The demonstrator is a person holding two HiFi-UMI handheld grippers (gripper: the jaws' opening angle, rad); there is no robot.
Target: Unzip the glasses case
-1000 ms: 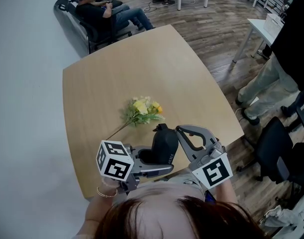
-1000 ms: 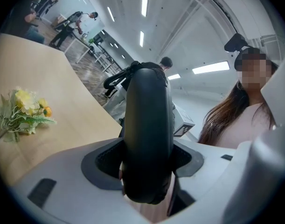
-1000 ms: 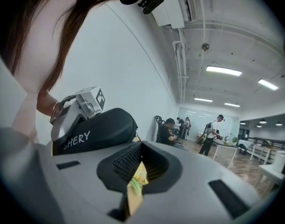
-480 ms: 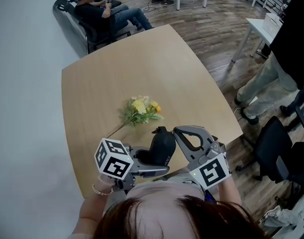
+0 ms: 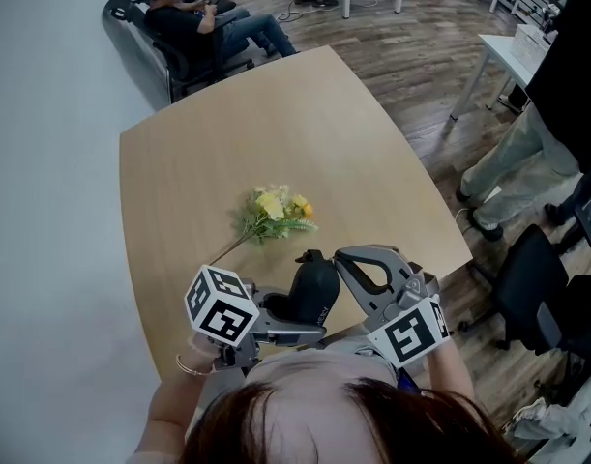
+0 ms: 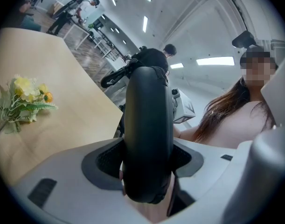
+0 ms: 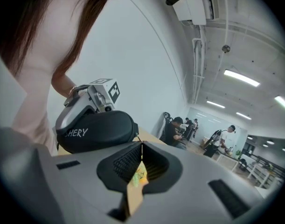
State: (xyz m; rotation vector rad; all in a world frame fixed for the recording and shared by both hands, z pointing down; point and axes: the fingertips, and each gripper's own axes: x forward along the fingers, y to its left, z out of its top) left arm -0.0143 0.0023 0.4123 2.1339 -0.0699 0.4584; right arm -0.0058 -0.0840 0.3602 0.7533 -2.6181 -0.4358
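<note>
Surface: pale wood-grain table (image 5: 276, 133), smooth top with rounded corners, standing on a grey-brown plank floor (image 5: 411, 56). Left gripper (image 6: 148, 162): grey moulded jaws clamped wide on the glasses case (image 6: 148, 115), with a ribbed dark pad pressing each flat side near the case's lower end. Case: black, matte, oblong hard shell with rounded ends. It is held on edge, long axis up, above the near edge of the table and clear of the top. The right gripper view shows white lettering on one side. Right gripper (image 7: 142, 146): jaws closed tip to tip, with the ribbed pads meeting in a thin line. Nothing is seen pinched between them, and a narrow wedge of table shows through lower down. In the head view its jaws sit just beside the upper end of the case, on the right; whether they touch the zip cannot be told. Each gripper carries a white cube with black square markers, the left cube (image 5: 221, 305) and the right cube (image 5: 411, 333). Beyond the case, near mid-table: a small sprig of artificial flowers (image 5: 276, 213), yellow blooms, green leaves and a thin stem, lying flat. Far side of the table: a seated person (image 5: 193, 22) in a dark chair. To the right: a standing person (image 5: 527, 153) and a black office chair (image 5: 532, 288).
</note>
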